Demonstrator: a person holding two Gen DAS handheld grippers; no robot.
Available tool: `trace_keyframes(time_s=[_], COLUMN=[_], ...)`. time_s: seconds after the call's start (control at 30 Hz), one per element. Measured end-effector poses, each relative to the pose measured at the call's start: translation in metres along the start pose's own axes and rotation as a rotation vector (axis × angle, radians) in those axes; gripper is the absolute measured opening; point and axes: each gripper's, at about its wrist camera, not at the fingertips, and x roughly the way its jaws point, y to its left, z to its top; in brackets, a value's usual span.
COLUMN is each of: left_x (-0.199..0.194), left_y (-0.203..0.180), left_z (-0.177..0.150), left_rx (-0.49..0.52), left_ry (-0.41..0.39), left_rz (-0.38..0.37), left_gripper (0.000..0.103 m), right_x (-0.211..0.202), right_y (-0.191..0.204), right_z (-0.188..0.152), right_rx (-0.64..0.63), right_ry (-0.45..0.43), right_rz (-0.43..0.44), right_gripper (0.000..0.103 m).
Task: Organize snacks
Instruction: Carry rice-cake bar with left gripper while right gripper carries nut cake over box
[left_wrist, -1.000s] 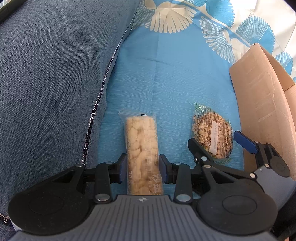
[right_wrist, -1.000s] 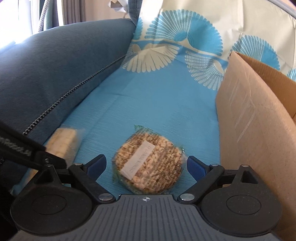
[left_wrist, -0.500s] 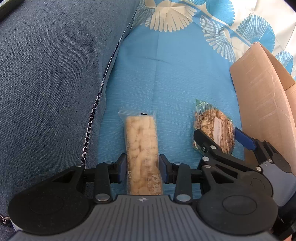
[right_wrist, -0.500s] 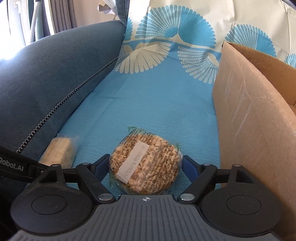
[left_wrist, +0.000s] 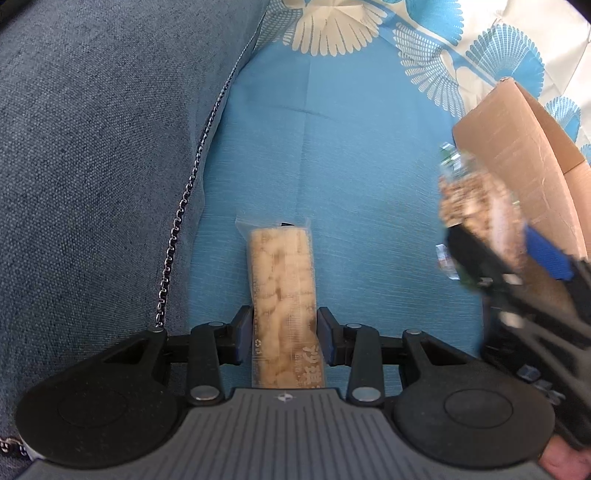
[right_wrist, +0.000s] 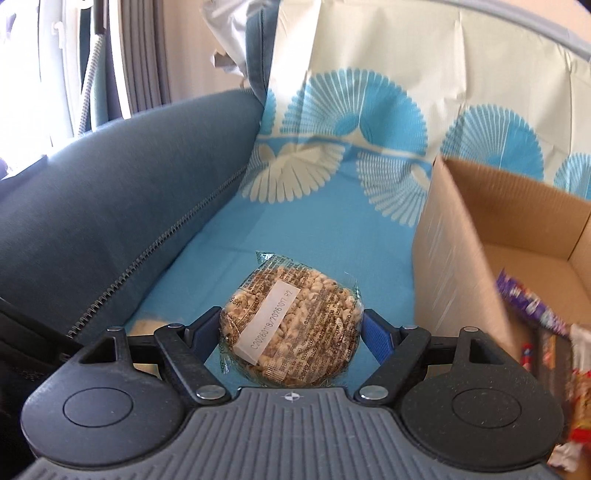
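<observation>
Home living room: blue fabric sofa (right_wrist: 122, 206), patterned throw (right_wrist: 332, 221) over seat, curtains (right_wrist: 144, 55) behind sofa.

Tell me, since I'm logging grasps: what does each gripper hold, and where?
Left gripper clamps the long bar snack across its near end. Right gripper grips the round puffed cake by its side edges.

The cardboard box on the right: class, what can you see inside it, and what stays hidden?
Inside the cardboard box, the right wrist view shows a purple wrapper and red-and-white packets against bare cardboard. The near wall and the picture's edge hide the rest of the floor, so no full count is possible.
</observation>
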Motion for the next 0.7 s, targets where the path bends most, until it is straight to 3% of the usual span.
trace_keyframes(time_s=[0.4, 0.7], left_x=[-0.003, -0.022], left_y=[0.002, 0.006], left_z=[-0.003, -0.014], left_rx=[-0.012, -0.003], left_ry=[0.001, -0.077], left_rz=[-0.043, -0.11], left_gripper=[0.04, 0.04], right_x=[-0.095, -0.156], right_y=[-0.008, -0.058], right_z=[0.034, 0.052], right_rx=[-0.001, 0.034], right_ry=[-0.157, -0.259], right_rz=[0.006, -0.064], right_gripper=[0.081, 0.081])
